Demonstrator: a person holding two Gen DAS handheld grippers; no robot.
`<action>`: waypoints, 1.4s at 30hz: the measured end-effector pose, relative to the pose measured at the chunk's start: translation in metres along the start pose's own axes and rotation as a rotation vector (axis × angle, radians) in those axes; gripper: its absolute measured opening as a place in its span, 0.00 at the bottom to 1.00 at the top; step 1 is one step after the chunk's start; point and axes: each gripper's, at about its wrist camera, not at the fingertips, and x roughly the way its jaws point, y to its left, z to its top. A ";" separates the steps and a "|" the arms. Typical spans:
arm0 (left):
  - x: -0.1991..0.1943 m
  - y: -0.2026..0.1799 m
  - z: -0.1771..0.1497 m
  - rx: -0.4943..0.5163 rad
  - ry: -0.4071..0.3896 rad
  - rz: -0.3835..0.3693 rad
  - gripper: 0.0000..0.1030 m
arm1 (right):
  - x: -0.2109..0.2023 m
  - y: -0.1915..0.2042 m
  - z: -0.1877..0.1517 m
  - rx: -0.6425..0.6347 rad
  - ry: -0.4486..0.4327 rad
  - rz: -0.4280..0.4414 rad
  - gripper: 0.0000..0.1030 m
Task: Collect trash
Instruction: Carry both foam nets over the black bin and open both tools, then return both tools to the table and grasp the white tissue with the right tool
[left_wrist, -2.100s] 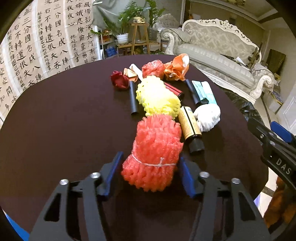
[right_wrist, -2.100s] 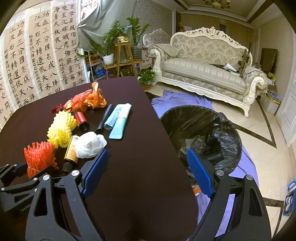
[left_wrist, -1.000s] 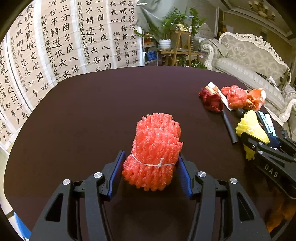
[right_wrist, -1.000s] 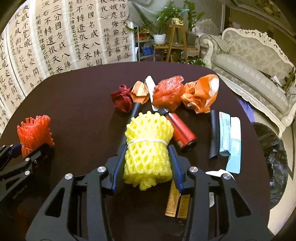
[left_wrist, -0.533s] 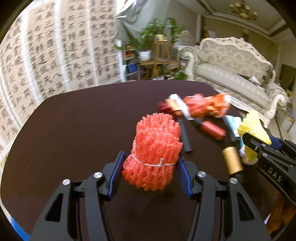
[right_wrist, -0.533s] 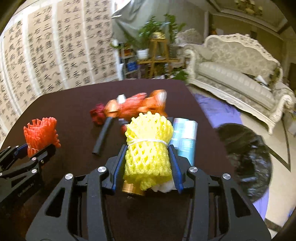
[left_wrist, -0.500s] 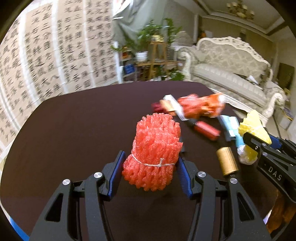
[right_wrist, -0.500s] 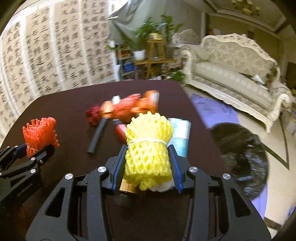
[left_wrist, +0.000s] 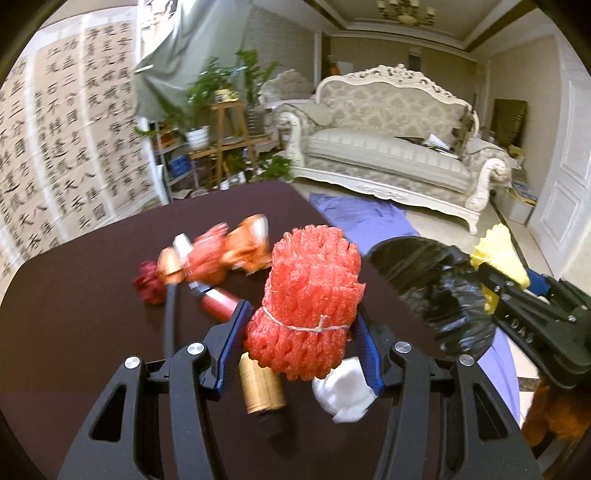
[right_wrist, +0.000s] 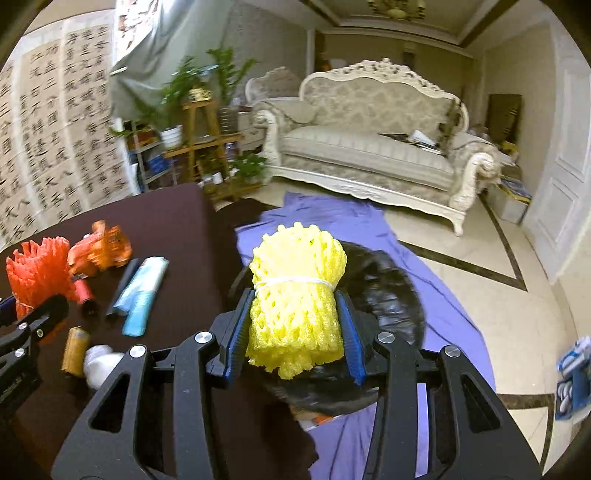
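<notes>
My left gripper (left_wrist: 301, 338) is shut on a red foam net bundle (left_wrist: 308, 299) and holds it above the dark table (left_wrist: 92, 295). My right gripper (right_wrist: 291, 334) is shut on a yellow foam net bundle (right_wrist: 297, 291) and holds it over the black-lined trash bin (right_wrist: 388, 291) beside the table. The bin also shows in the left wrist view (left_wrist: 432, 284), with the right gripper and the yellow bundle (left_wrist: 498, 258) above it.
On the table lie orange and red crumpled wrappers (left_wrist: 221, 254), a red cylinder (left_wrist: 218, 304), a black tube (left_wrist: 170, 321), a gold cylinder (left_wrist: 260, 387), a white crumpled wad (left_wrist: 343, 391) and blue tubes (right_wrist: 142, 291). A purple cloth (right_wrist: 443, 317) covers the floor under the bin.
Both grippers have swung right toward the bin with their bundles. The right gripper has left the table and now hangs over the bin.
</notes>
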 end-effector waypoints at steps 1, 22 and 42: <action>0.002 -0.005 0.003 0.005 -0.004 -0.005 0.52 | 0.005 -0.006 0.001 0.010 0.003 -0.006 0.41; 0.090 -0.087 0.031 0.128 0.055 0.033 0.52 | 0.057 -0.059 0.005 0.100 0.032 -0.044 0.42; 0.093 -0.088 0.034 0.134 0.055 0.039 0.79 | 0.051 -0.076 0.005 0.150 0.024 -0.090 0.60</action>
